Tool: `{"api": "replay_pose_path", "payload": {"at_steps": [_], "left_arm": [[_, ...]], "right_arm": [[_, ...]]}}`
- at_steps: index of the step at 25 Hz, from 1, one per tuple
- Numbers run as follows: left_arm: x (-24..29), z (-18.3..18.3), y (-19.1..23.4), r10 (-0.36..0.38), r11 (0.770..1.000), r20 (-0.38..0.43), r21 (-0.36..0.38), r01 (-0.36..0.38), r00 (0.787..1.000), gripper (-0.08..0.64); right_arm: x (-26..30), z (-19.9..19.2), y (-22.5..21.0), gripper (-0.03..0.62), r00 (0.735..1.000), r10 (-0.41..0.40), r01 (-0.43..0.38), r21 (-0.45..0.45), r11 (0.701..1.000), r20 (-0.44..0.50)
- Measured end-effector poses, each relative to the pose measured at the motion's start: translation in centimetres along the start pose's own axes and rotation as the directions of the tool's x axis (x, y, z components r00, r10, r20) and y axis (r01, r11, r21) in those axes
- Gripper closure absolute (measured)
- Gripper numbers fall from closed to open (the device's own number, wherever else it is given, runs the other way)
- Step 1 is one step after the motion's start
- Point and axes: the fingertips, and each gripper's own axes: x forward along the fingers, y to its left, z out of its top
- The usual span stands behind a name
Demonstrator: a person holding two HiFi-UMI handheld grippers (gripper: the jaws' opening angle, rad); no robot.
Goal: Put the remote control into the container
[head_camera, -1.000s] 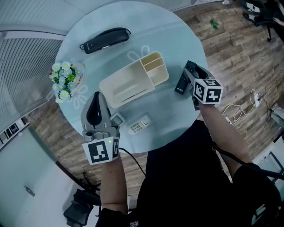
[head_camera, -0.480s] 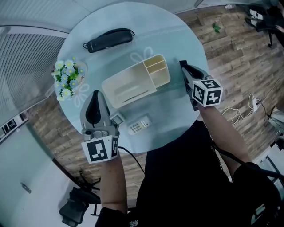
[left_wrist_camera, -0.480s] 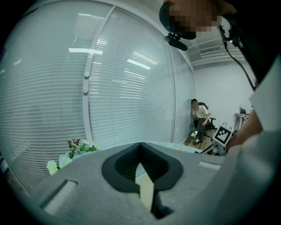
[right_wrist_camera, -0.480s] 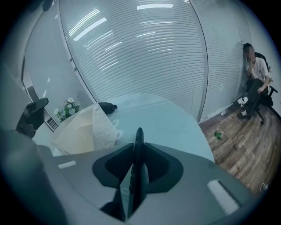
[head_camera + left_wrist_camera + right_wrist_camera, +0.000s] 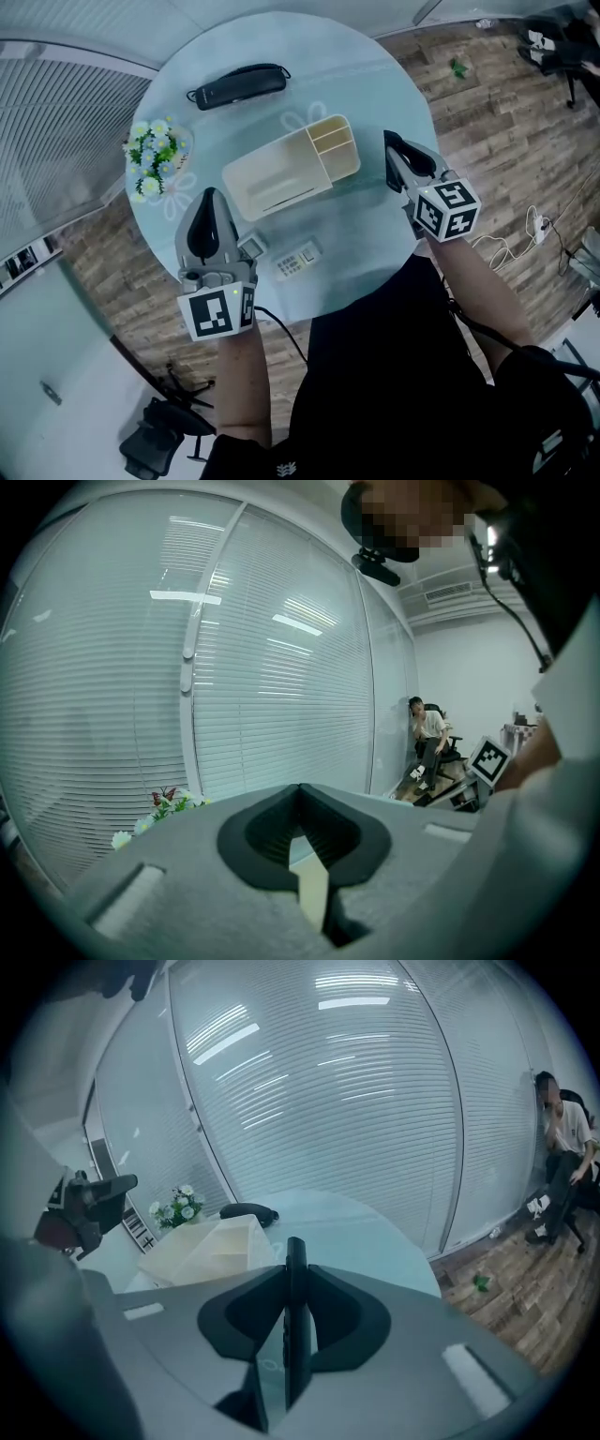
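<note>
A thin black remote control (image 5: 294, 1307) stands on edge between the jaws of my right gripper (image 5: 292, 1283), which is shut on it. In the head view that right gripper (image 5: 394, 159) hovers over the table's right side, just right of the cream container (image 5: 281, 173), and hides most of the remote. The container has small compartments at its right end and lies tilted on the round table (image 5: 375, 75). My left gripper (image 5: 208, 208) is shut with nothing in it, at the container's near left corner. In the left gripper view the left gripper (image 5: 302, 803) points up toward window blinds.
A white remote (image 5: 297, 260) and a small square device (image 5: 251, 247) lie near the table's front edge. A black handset (image 5: 239, 86) rests at the far side. A flower pot (image 5: 155, 155) stands at the left edge. A person sits far off (image 5: 562, 1138).
The right gripper has closed on the black remote that lay on the table and lifted it. The left gripper has stayed shut in place.
</note>
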Motion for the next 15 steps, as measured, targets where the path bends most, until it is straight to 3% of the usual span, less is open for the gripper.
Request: {"api": "replay_pose_path", "payload": {"at_steps": [15], "left_arm": [[-3.7, 3.8, -1.2, 0.02, 1.0, 0.077, 0.022, -0.022, 0.997, 0.558]], "right_arm": [[-5.0, 4.0, 2.0, 0.517, 0.993, 0.046, -0.04, -0.057, 0.998, 0.106]]}}
